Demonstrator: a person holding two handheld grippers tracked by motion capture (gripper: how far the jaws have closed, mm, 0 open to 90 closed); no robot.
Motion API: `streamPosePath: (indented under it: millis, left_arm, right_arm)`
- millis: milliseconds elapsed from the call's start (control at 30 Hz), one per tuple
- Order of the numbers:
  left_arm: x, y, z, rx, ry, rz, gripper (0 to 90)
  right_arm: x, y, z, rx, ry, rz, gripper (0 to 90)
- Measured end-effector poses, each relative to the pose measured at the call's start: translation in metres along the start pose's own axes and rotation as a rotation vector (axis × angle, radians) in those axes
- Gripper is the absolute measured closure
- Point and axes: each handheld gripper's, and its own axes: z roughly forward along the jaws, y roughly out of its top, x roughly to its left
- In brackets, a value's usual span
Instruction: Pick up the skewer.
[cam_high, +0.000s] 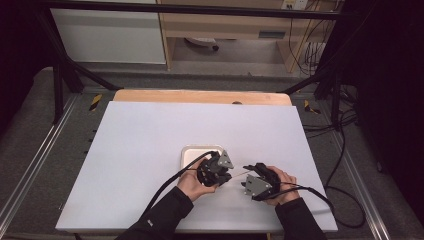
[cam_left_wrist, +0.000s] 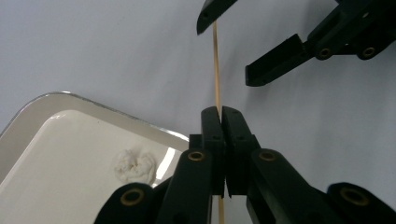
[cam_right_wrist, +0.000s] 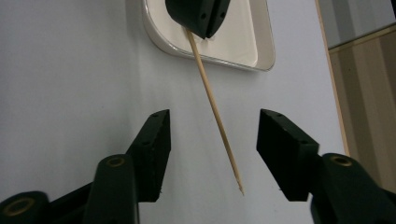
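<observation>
My left gripper is shut on a thin wooden skewer, held above the white table beside a cream tray. The skewer runs out from the left gripper toward my right gripper, whose jaws stand open on either side of its pointed end without touching it. In the high view the left gripper and right gripper face each other near the table's front, the skewer between them. A small white crumpled lump lies in the tray.
The white table top has a wooden strip along its far edge. Black cables trail from both grippers toward the front edge. Dark frame bars and floor cables surround the table.
</observation>
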Motion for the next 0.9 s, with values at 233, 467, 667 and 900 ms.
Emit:
streamPosePath:
  millis: [233,467,667,900]
  left_arm:
    - [-0.0041,0.0064,0.0022,0.006,-0.010,0.015,88.8]
    - [-0.0088,0.0101,0.0054,0.012,-0.020,0.029,88.8]
    - [-0.0085,0.0095,0.0059,0.026,-0.022,0.033,88.8]
    - [-0.0099,0.0093,0.0078,0.032,-0.034,0.044,88.8]
  right_arm:
    - [0.0016,0.0001,0.0007,0.007,0.003,-0.059,58.0]
    - [0.0035,0.0010,0.0023,0.022,0.010,-0.102,66.0]
    - [0.0053,0.0007,0.0038,0.033,0.025,-0.131,71.8]
    - [0.0070,0.0011,0.0051,0.033,0.035,-0.158,78.4]
